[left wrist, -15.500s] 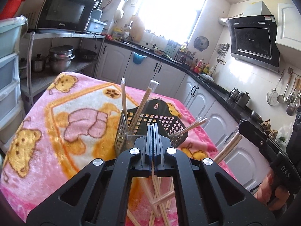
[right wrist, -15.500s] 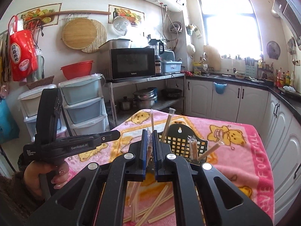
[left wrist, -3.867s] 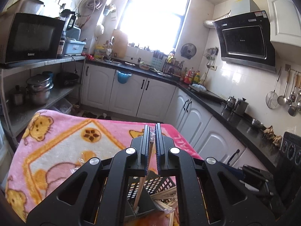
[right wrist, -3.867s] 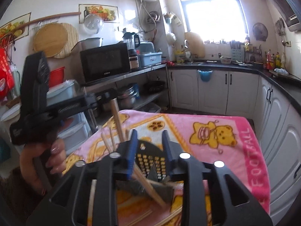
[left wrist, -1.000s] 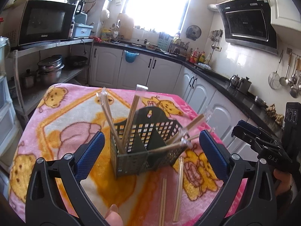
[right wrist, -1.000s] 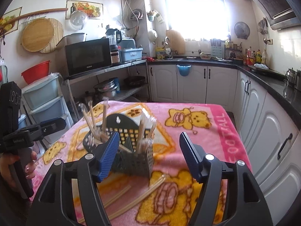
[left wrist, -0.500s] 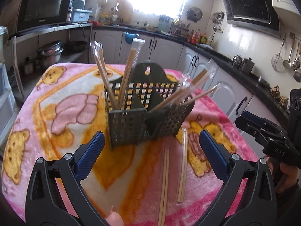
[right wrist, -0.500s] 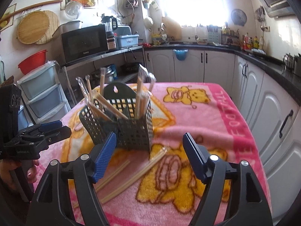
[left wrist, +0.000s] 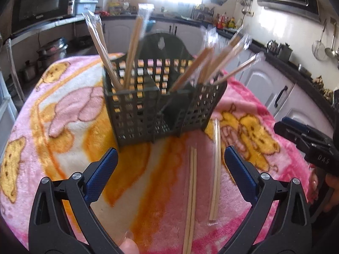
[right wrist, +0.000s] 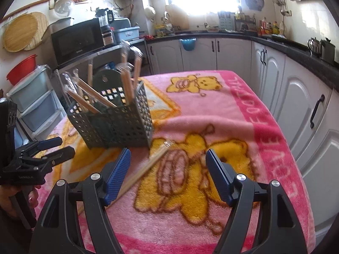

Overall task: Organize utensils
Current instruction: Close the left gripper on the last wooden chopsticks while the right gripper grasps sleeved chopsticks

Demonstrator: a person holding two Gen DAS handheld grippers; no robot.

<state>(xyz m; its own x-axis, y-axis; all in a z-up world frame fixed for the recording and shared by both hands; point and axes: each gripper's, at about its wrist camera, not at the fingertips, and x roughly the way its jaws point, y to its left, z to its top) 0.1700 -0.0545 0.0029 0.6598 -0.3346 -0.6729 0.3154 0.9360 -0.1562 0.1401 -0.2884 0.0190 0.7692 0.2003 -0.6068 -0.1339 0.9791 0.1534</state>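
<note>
My left gripper [left wrist: 171, 165] and right gripper [right wrist: 168, 170] both gape wide, grasping nothing. The dark utensil basket [left wrist: 161, 108] stands on the pink blanket [left wrist: 63, 110], wrapped chopsticks [left wrist: 133, 50] upright inside; two loose pairs [left wrist: 191, 190], one seemingly wrapped, lie before it.

A utensil basket [left wrist: 161, 105] stands on the blanket [left wrist: 63, 114] covering the counter, with wrapped chopsticks [left wrist: 132, 50] upright or leaning in its compartments. Two more chopstick pairs [left wrist: 191, 190] lie flat on the blanket just before the basket, side by side, apart from it.
</note>
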